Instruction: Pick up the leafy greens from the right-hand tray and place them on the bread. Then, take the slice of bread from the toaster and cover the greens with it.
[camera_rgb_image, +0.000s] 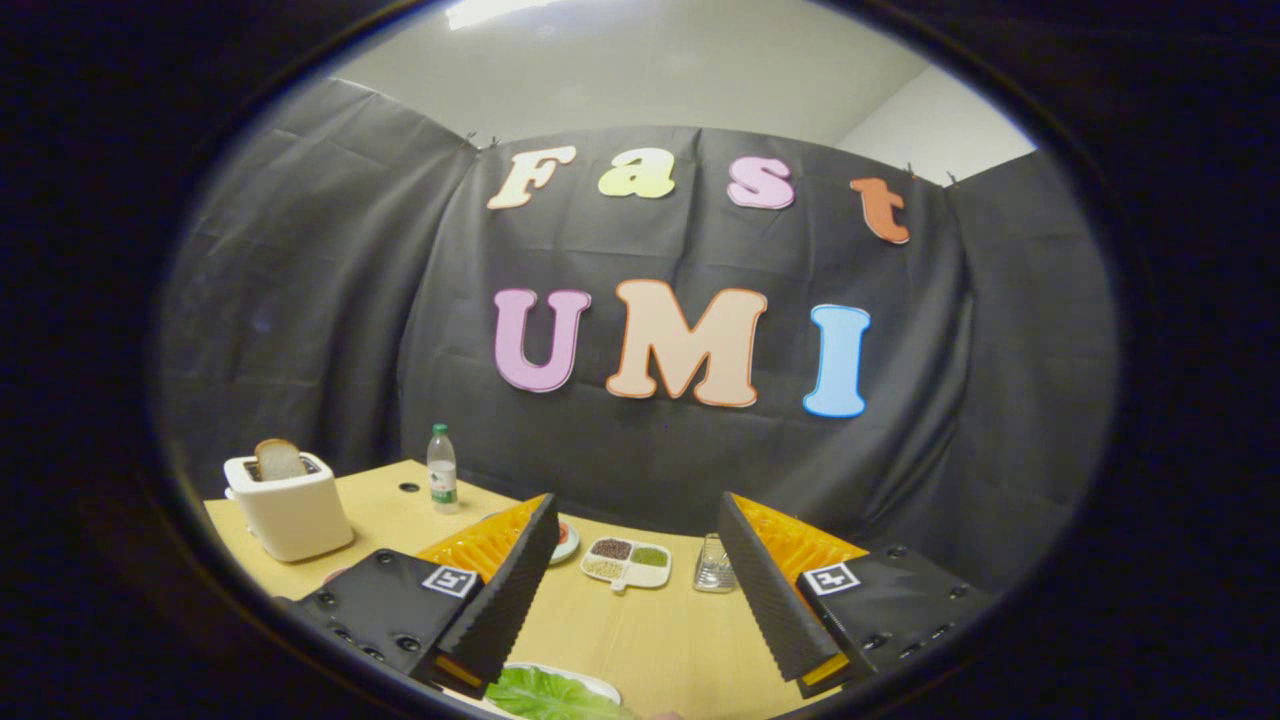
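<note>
Task at start, by the look of it: tool (640, 590) fingers spread apart and empty above the counter (640, 630), leafy greens (545, 695) apparently on a plate at 6 o'clock between them, bread slice (279, 459) upright in toaster (288, 505) at 10 o'clock.

Gripper (636, 590) with square tags, ridged pads

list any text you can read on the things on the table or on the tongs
Water bottle: label too small to read.
Tongs, open with nothing held: square markers bear a pattern, no words.
Toaster and divided dish: no text visible.
</note>
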